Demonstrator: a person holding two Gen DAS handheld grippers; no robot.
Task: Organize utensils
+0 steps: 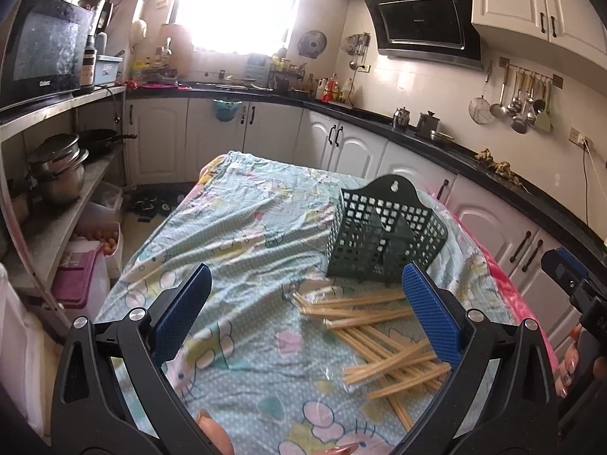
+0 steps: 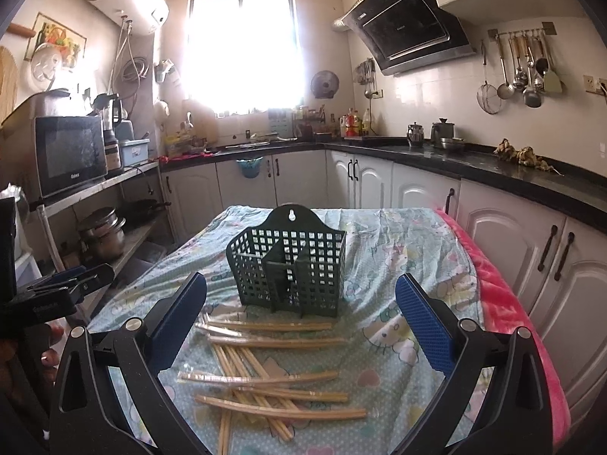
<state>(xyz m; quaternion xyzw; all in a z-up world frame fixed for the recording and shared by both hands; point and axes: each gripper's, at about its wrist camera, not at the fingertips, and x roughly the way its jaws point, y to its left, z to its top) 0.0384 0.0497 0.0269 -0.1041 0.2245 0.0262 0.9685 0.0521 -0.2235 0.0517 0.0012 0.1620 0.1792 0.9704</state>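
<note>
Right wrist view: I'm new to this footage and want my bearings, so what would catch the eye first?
A dark green basket stands upright mid-table on a cartoon-print cloth. Loose chopsticks lie scattered in front of it, none inside yet. Both the right gripper and left gripper hang open above the table, and a glaring window fills the far wall.
</note>
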